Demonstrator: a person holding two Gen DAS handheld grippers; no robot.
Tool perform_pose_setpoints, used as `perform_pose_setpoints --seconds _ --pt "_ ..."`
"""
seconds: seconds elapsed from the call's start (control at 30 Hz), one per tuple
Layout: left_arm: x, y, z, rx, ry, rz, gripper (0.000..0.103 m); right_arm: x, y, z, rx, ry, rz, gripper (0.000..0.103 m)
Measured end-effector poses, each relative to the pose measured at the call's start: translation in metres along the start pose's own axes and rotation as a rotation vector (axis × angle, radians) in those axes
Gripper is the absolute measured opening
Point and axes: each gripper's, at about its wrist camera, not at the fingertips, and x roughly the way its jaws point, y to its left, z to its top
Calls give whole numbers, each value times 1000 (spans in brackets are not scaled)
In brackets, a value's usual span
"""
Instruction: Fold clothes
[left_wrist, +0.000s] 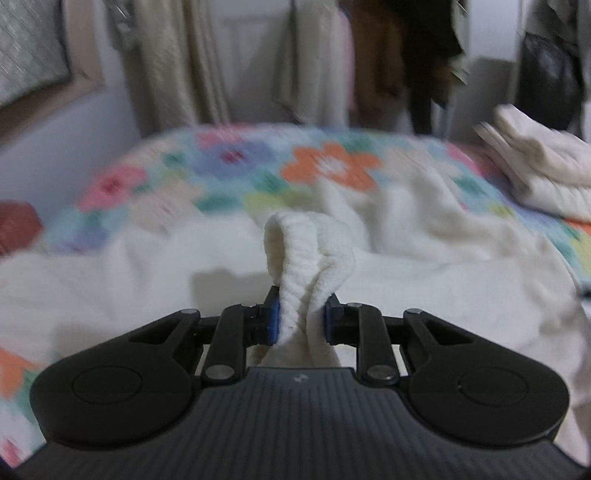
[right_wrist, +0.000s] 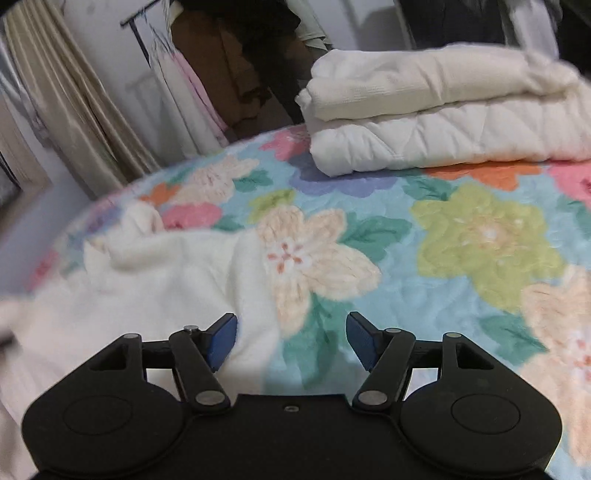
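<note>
Judging by the way it bunched and drooped, the soft white fleecy knit garment (left_wrist: 388, 236) looked light, limp and thick, with no stiffness to hold a fold by itself; it would sag from any single hold and drag its loose part across the bed. Its plush surface seemed grippy, not slippery, and nothing about it looked fragile. The ribbed hem or cuff edge was probably the best place to take it, since the doubled band gave the fingers something firm to bite.

The left gripper (left_wrist: 301, 317) had exactly that: its blue-padded fingers (left_wrist: 273, 319) were drawn in close and pinched a folded loop of ribbed white edge, which stood up beyond the tips while more cloth hung below. The rest of the garment lay rumpled across the near and middle part of the floral quilted bedspread (left_wrist: 325, 166), creased and unfolded.

The right gripper (right_wrist: 291, 341) hovered over the garment's right edge with its fingers spread wide and nothing between them, its left finger above white cloth and its right above bare bedspread. A second hold there would likely keep the fabric level.

At the far right of the bed sat 1 stack of folded cream bedding (right_wrist: 443, 110).
</note>
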Motion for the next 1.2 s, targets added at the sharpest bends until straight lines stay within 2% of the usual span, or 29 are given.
perform_pose_setpoints --seconds 0.07,0.13,0.2,0.33,0.4,0.53,0.6,0.63,0.67,0.7,0.77,0.8,0.83,0.87,0.93,1.0,1.07,1.13,1.2 --pt "-1 6 4 -4 -43 42 21 -7 -4 -14 61 42 -20 73" --pt "2 11 6 -21 -61 76 21 -6 -5 -24 93 89 41 73" --pt "6 18 5 -67 -59 65 21 -4 -4 -34 118 136 112 73" --pt "13 31 -8 -168 -38 32 21 -12 28 -41 -40 86 212 74" --pt "19 32 -18 -170 -23 37 21 -7 42 -42 -101 65 242 77" --pt "29 33 -34 -167 24 51 21 25 51 -21 -93 7 171 82" --pt "29 34 -39 -167 29 47 21 48 43 -11 -73 44 187 81" --pt "29 34 -42 -167 31 45 21 57 36 -6 -49 50 187 77" --pt "29 35 -45 -167 33 43 20 59 31 -4 -29 32 192 53" --pt "25 35 -46 -171 12 36 18 57 26 -1 -12 10 206 14" --pt "3 37 -48 -207 -125 -10 18 42 22 2 11 -84 222 15" --pt "-5 37 -48 -228 -176 -29 18 32 24 1 -17 -150 203 14" --pt "-8 37 -48 -249 -190 -21 18 25 31 0 -64 -195 165 14" --pt "-5 36 -48 -262 -174 -6 18 24 36 -2 -91 -210 136 14" --pt "12 35 -49 -262 -98 18 18 36 34 -4 -69 -167 104 14" --pt "42 32 -52 -224 37 63 20 52 24 -5 -18 -94 85 15" --pt "69 26 -57 -156 131 119 28 55 24 -5 -34 -77 79 16" --pt "78 17 -59 -53 155 151 38 54 26 -5 -73 -75 56 19" --pt "72 10 -55 7 168 188 42 52 29 -5 -133 -83 5 47"
